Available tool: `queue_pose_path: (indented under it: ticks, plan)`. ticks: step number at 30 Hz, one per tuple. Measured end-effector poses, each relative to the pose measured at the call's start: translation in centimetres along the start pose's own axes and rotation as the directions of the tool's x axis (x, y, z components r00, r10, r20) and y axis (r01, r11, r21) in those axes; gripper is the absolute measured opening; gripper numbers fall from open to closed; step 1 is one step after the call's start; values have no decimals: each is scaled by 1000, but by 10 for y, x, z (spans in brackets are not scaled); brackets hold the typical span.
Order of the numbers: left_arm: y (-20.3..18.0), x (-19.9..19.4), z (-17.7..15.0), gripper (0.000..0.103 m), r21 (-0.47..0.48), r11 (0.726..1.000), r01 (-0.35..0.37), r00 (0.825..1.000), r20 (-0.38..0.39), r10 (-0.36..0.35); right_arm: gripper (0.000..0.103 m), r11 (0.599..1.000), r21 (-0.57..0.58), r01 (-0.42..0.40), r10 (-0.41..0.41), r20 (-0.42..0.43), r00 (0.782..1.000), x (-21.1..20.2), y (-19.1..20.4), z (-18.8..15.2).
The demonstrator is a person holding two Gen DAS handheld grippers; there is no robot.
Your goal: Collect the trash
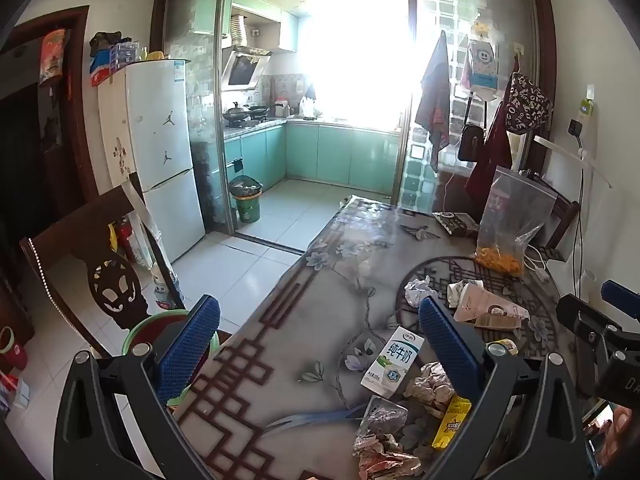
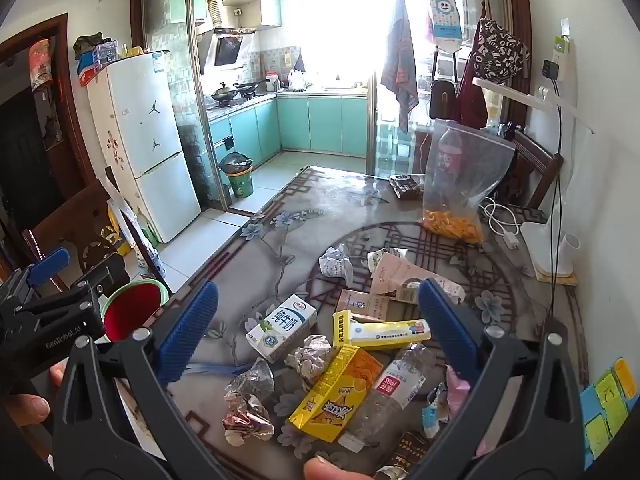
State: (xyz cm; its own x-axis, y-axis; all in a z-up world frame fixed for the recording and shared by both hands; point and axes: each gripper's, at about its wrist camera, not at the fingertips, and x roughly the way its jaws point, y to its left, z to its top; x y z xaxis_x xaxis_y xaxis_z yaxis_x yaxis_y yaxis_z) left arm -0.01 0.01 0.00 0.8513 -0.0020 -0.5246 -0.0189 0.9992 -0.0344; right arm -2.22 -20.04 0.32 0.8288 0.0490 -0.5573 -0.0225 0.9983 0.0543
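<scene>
Right wrist: right tongs (image 2: 318,312) spread, tilted down over trash; left tongs (image 1: 320,328) spread likewise

Daylight floods in through the kitchen window (image 1: 356,48) far beyond the fingers, blown out to pure white. Glare sheens the table (image 2: 332,200) ahead of the fingertips. Near objects stay sharp; fisheye bending curves the edges, and the corners go black.
</scene>
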Motion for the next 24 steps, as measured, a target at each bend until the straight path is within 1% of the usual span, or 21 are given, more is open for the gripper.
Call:
queue_pose_path:
  ticks: [9,11,15,20,24]
  plan:
    - [1,-1,0,95,2,1000,-10,1000,-8,10,99,1000,1,1,-1,2,1000,6,-1,3]
    - [-3,12,-2,95,2,1000,-12,1000,-12,12,99,1000,2,-1,1,3,1000,3,-1,3]
    - [-4,15,-3,95,2,1000,-19,1000,-17,19,99,1000,3,-3,3,0,1000,13,-3,6]
    - [-1,17,3,95,5,999,-31,999,-38,32,99,1000,2,-8,8,-3,1000,18,0,11]
    - [1,19,5,95,1,999,-38,999,-37,38,99,1000,2,-12,12,-10,1000,23,0,12]
